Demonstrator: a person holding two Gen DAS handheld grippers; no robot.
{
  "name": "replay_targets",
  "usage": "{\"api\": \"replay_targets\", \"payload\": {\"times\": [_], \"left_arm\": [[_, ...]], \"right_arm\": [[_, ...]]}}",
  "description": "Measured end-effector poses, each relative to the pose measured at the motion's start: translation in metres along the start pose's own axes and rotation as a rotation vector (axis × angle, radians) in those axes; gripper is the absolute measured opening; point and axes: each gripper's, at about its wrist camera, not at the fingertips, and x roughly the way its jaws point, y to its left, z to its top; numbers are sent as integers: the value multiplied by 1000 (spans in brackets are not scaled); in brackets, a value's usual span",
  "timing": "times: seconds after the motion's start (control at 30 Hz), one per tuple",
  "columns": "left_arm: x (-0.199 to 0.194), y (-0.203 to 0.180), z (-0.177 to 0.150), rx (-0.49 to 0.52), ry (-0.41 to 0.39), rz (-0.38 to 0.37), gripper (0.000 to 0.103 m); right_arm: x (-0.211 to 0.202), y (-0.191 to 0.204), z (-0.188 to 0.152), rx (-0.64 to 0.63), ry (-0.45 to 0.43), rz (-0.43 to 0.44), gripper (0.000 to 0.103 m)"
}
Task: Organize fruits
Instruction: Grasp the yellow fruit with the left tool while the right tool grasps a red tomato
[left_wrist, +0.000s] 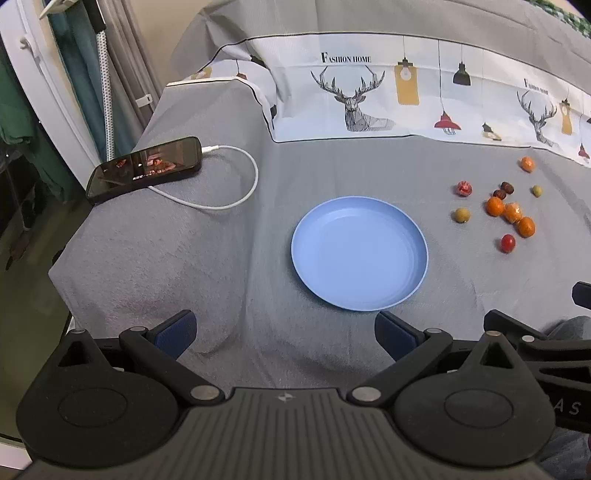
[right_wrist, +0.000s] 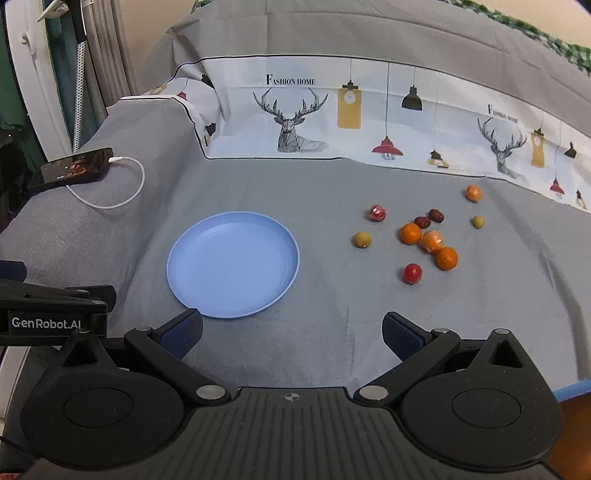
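Both grippers hover over a grey cloth (left_wrist: 229, 258) with their jaws spread wide and nothing between the pads. The left gripper (left_wrist: 284, 334) points down at the near edge of the cloth; the blue plate (left_wrist: 360, 254) lies just beyond it, slightly to the right, and its near rim sits close to the right finger (left_wrist: 397, 336) without touching. The plate holds no fruit. The right gripper (right_wrist: 291, 334) stands to the right of the left one; from its camera the plate lies beyond the left finger (right_wrist: 181, 332), whose tip overlaps the plate's near rim in the view; contact cannot be confirmed. The fruits lie loose on the cloth to the right of the plate, well apart from both grippers, on the far right side. Three oranges form a tight cluster (right_wrist: 430, 242); a red fruit (right_wrist: 412, 273) lies nearest the right gripper, just in front of that cluster. Two dark brown fruits (right_wrist: 430, 218) lie just behind the cluster. A yellow-green fruit (right_wrist: 362, 239) lies between the plate and the cluster, and a reddish fruit (right_wrist: 377, 213) lies behind it. A smaller orange (right_wrist: 473, 193) and a small green fruit (right_wrist: 478, 221) lie farthest right. A phone (left_wrist: 146, 168) with a white cable (left_wrist: 236, 177) rests at the far left.
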Motion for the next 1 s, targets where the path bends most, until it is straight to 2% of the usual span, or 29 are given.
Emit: {"api": "replay_targets", "payload": {"times": [0.17,0.4,0.47,0.6,0.67,0.73,0.8,0.93,1.0], "left_arm": [[7,-8,2,33,29,32,103],[23,-23,8,57,84,-2,103],[30,-31,10,83,111,-19,103],[46,-60,18,158,71,-73,103],[57,-78,30,186,47,-98,103],[71,-100,46,205,16,-128,103],[89,-123,62,239,10,-165,103],[138,-171,95,281,39,-220,103],[164,-197,111,292,44,-259,103]], "right_arm": [[10,-7,-3,41,29,39,102],[25,-21,-5,69,42,60,102],[29,-30,-4,118,8,17,102],[52,-75,-7,335,-128,-138,102],[73,-100,-9,376,-125,-200,102],[95,-125,-16,382,-94,-275,102],[120,-147,-17,381,-103,-317,102],[165,-166,-12,346,-76,-297,102],[186,-167,-11,309,-85,-322,102]]}}
